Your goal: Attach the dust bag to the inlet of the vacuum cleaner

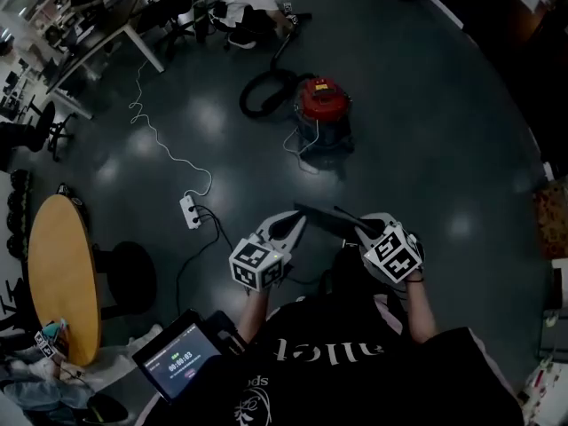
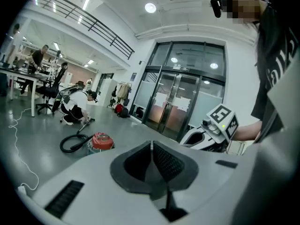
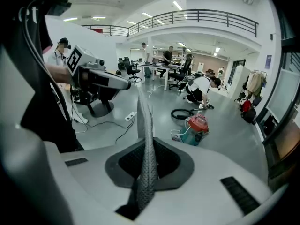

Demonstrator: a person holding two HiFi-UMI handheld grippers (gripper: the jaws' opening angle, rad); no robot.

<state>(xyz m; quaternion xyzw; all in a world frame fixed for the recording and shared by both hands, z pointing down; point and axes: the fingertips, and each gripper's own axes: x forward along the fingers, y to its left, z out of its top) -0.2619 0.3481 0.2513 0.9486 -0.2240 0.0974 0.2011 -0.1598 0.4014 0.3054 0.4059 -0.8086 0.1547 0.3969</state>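
A red-topped vacuum cleaner [image 1: 322,103] stands on the dark floor ahead, with its black hose [image 1: 262,91] coiled to its left. It also shows small in the left gripper view [image 2: 99,141] and in the right gripper view [image 3: 198,124]. No dust bag shows in any view. I hold both grippers close to my body, far short of the vacuum. My left gripper [image 1: 300,219] is shut with nothing between its jaws [image 2: 151,150]. My right gripper [image 1: 302,209] is shut too, its long fingers [image 3: 146,139] pressed together and empty, their tips near the left gripper's tips [image 3: 124,84].
A person [image 1: 248,7] crouches beyond the vacuum by the hose end. A white power strip [image 1: 189,209] with cables lies on the floor at left. A round wooden table [image 1: 58,273] and a tablet [image 1: 177,358] are at lower left. Desks and chairs [image 1: 98,34] line the far left.
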